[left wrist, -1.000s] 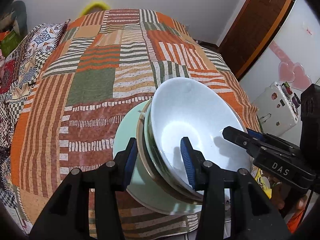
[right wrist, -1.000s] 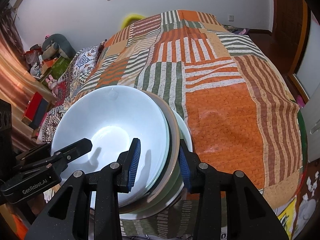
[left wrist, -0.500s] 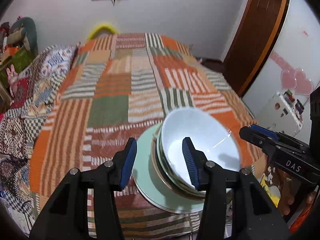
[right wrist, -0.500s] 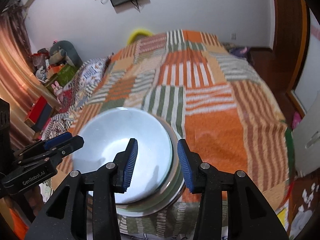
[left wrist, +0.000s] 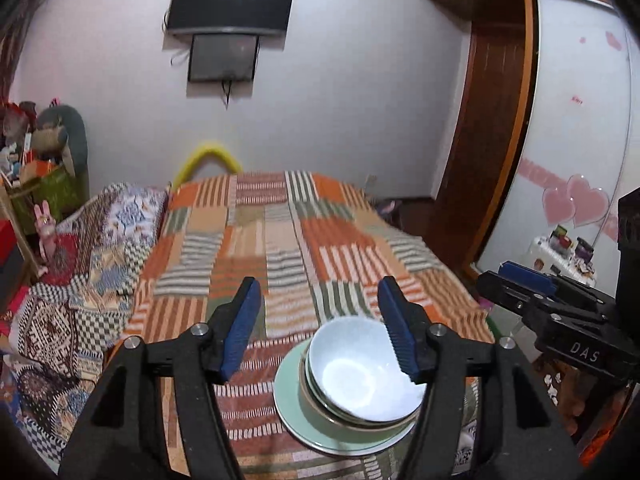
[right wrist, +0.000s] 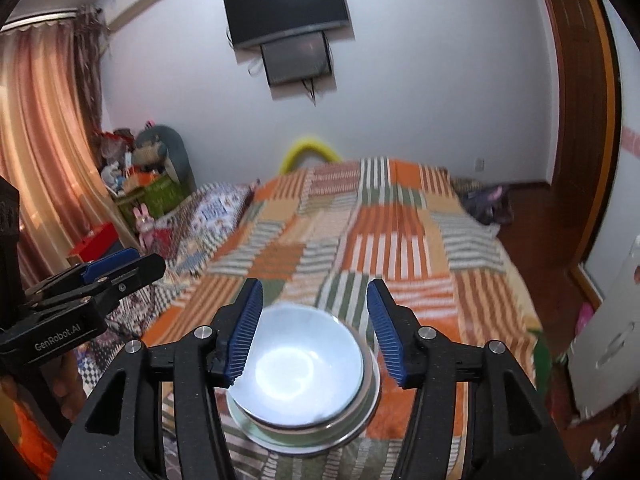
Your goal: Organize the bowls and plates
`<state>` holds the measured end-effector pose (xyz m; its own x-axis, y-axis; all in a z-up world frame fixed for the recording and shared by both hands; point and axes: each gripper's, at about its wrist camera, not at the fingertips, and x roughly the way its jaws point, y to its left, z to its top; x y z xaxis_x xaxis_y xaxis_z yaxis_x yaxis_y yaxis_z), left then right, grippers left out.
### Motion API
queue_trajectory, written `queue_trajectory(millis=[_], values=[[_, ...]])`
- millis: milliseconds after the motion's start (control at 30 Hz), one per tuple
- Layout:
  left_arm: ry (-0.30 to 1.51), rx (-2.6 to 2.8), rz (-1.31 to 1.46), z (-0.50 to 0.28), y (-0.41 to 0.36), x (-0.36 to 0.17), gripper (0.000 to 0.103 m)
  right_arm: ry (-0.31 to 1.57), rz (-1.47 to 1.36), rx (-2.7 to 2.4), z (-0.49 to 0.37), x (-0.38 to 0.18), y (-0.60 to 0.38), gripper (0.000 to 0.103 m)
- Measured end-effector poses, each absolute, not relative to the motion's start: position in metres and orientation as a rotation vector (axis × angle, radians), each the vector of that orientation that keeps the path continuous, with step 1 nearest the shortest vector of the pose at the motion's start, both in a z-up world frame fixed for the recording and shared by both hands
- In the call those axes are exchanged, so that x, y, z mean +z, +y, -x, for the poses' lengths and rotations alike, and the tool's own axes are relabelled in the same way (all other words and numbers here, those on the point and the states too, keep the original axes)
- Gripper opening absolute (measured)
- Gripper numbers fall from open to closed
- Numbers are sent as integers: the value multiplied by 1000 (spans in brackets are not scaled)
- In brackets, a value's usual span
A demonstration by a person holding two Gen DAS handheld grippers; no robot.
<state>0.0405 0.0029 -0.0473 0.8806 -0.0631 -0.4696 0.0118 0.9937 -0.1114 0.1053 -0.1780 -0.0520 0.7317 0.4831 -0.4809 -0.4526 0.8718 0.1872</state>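
Fingers [left wrist: 240,330] apart above stacked bowls [left wrist: 366,376]

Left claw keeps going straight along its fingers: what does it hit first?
Probably the bedspread beyond the white bowl. The open left claw aims past the stack, which lies lower in view; depth is uncertain.

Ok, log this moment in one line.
stage: stack released | left gripper: open, opening | right gripper: open, opening | white bowl: atop plates on bed

We see a bed [left wrist: 280,240] under a patchwork quilt against a white wall [left wrist: 360,80] with a mounted TV [left wrist: 230,4]. Curtains [right wrist: 36,140] on one side, wooden wardrobe [left wrist: 480,140] on the other.
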Motion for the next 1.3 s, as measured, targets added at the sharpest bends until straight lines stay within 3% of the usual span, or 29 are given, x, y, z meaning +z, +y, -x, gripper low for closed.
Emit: queue_trajectory(millis=[100, 267, 467, 667, 1300], values=[[451, -42, 105, -32, 2, -38, 67, 496, -58, 515, -99, -43, -181, 58], [390, -40, 97, -20, 2, -29, 84, 441, -61, 523, -93, -34, -183, 62], [349, -33, 83, -9, 0, -24, 91, 396, -53, 525, -87, -31, -180, 72], [335, -31, 84, -2, 0, -24, 94, 377, -62, 525, -80, -30, -180, 84], [329, -27, 88, 11, -1, -27, 96, 364, -66, 534, -66, -28, -182, 87]])
